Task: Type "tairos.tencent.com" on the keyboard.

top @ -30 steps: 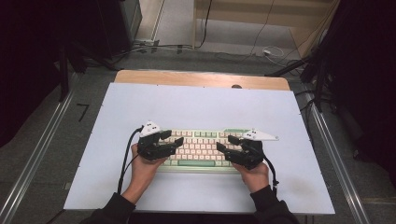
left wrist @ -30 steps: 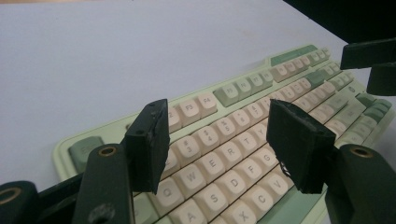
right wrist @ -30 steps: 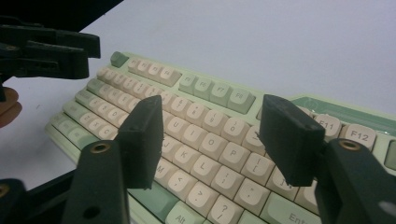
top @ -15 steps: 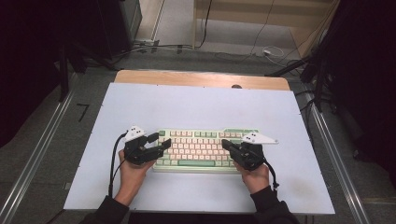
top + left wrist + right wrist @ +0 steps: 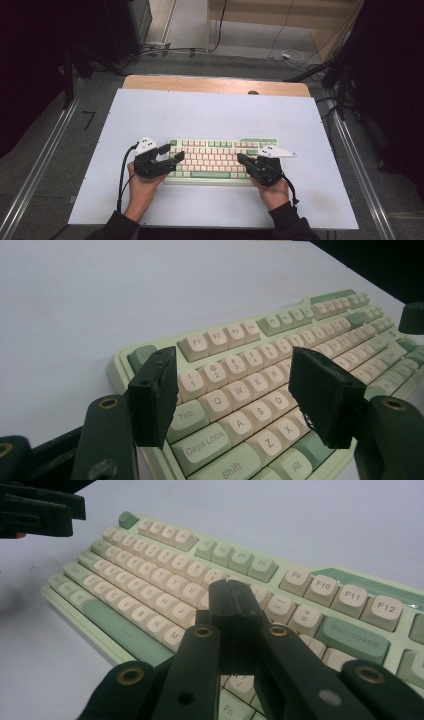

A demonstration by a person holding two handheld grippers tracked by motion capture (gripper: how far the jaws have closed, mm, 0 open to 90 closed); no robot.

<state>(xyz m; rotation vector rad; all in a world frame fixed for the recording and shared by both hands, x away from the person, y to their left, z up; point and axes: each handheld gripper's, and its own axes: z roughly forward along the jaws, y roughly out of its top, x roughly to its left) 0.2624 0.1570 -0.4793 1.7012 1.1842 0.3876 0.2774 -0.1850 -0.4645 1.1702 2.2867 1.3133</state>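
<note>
A pale board [image 5: 210, 110] covers the table, its wooden edge [image 5: 215, 85] showing beyond, with dark floor and cables around. The keyboard [image 5: 215, 159] lies between the two claws. The left claw [image 5: 172, 154] stands released over the keyboard's left end, nothing between its jaws. The right claw [image 5: 243, 160] is clenched empty, tips above the right-hand keys.

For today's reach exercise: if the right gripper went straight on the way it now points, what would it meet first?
Probably the keyboard: the shut right gripper points down across its keys, towards the number row by the look of it. Depth is hard to judge, so which key is unsure.
</note>
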